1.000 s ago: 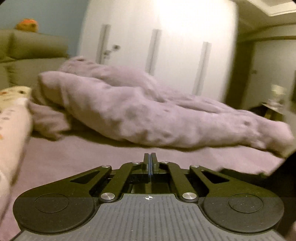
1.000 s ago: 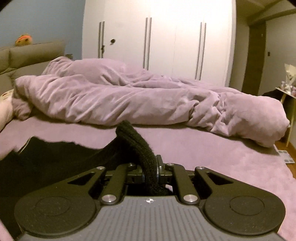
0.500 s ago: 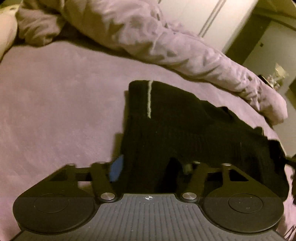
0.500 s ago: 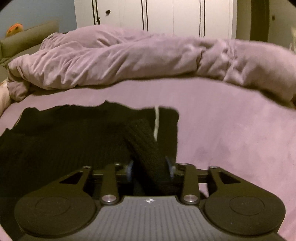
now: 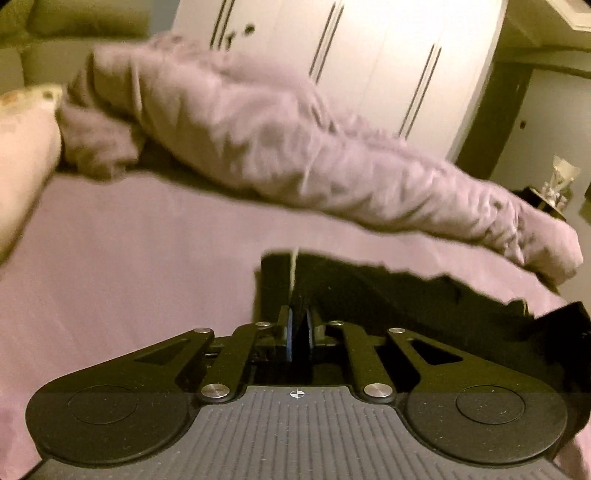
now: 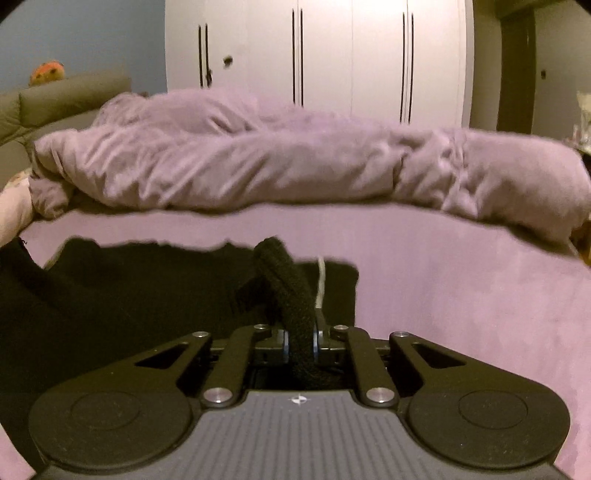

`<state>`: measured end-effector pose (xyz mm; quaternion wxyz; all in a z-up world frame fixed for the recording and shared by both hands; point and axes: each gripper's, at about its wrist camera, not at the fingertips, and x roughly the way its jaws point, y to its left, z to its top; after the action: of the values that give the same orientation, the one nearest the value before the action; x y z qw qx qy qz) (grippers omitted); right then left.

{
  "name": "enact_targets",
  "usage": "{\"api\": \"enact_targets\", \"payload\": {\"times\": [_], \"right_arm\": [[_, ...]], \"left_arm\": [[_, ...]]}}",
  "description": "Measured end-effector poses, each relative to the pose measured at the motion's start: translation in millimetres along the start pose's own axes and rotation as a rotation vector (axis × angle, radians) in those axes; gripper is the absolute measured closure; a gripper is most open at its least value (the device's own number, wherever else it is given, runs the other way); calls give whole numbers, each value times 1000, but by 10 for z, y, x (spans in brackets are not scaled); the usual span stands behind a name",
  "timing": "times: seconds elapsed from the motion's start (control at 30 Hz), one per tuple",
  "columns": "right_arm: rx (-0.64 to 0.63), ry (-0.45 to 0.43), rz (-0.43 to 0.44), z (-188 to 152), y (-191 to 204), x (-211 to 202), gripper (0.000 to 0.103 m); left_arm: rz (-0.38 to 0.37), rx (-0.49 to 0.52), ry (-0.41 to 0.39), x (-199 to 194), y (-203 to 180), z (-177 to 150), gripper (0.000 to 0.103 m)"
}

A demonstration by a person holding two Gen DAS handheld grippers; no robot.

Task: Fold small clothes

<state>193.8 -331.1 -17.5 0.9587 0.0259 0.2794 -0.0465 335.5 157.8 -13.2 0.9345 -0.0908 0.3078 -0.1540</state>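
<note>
Both grippers are held low over the bed (image 5: 147, 258) and look forward along it, toward the duvet (image 5: 295, 147) and the wardrobe (image 6: 351, 55) behind.

The left gripper (image 5: 300, 326) is tilted a little, so the far edge of the bed runs slanted in its view. Its jaws stand narrow, with a thin dark layer between the blue pads; it seems to be an edge of the garment (image 5: 388, 295), but the picture is blurred there and I cannot tell for sure.

The right gripper (image 6: 300, 341) is held level. Its jaws are closed on a thick knitted fold of the garment (image 6: 147, 288), which rises from between the fingers like a roll and bends forward.

The garment is black and lies spread on the bed, just in front of both grippers. A thin white stripe (image 6: 320, 284) runs down it near one edge.

The left view alone shows a black part of the other tool at its right edge, and a side table (image 5: 550, 199) with small things by the door. The right view alone shows the sofa (image 6: 66, 99) with an orange toy (image 6: 47, 72) on its back, and the blue wall (image 6: 81, 33).
</note>
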Motion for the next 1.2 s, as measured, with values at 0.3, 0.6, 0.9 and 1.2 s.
{"api": "enact_targets", "payload": {"times": [0.3,0.6,0.9,1.2], "right_arm": [[59,-129,-44,600,-97,36,94],[139,-65,-93,638,-146,622,94],[116,13,-63,317,-95,712,93],[102,25,-53,255,-70,626,92]], "left_arm": [[81,4,-182,-54,-123,640,102],[47,-101,25,463,228,650,41],[-58,-159,326,917,414,-25,27],[65,67,137,567,24,-109,88]]}}
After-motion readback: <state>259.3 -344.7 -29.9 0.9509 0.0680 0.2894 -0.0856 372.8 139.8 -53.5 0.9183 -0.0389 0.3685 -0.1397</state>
